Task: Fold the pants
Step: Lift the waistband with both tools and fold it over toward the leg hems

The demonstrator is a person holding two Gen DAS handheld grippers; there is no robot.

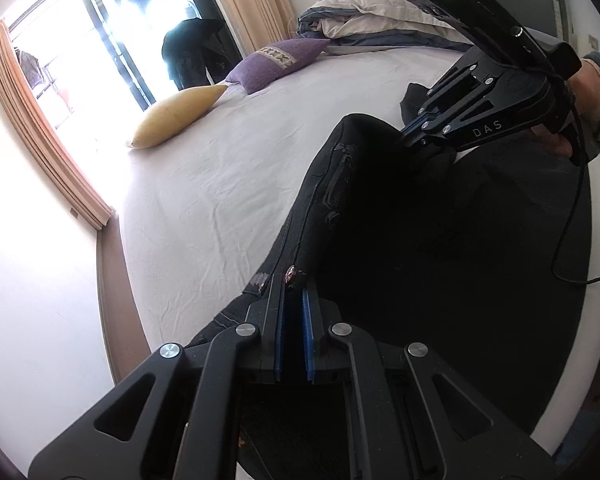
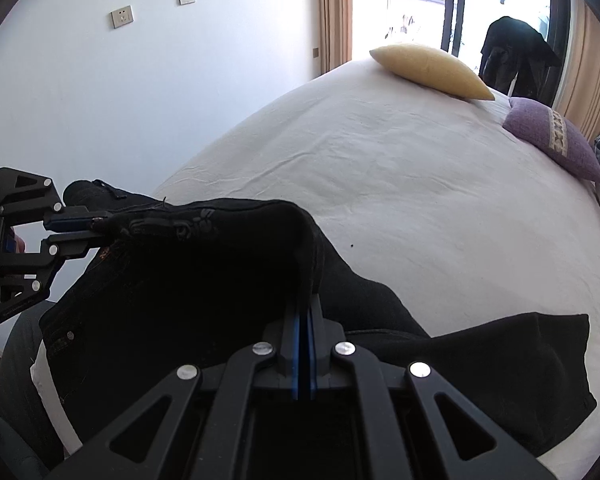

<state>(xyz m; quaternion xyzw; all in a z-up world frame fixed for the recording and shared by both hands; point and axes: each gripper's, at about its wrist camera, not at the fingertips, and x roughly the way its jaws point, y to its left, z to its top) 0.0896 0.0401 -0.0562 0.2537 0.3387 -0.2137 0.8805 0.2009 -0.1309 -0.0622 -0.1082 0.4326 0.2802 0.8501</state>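
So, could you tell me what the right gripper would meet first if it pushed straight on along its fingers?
The right gripper is shut on a raised fold of the black pants, so that cloth comes first. Past it, probably the white bed sheet; depth is unclear.

Getting strong daylight from the window, blown out to pure white with no detail outside. Spilling glare over the curtain and the near wall. Lighting the bed sheet brightly and evenly, showing soft wrinkles. Losing almost all detail in the black pants, reading as one dark mass with only faint seams. Bending straight lines strongly at the edges, with dark corners around the round fisheye field. Staying rather sharp in the centre; softening slightly toward the rim.
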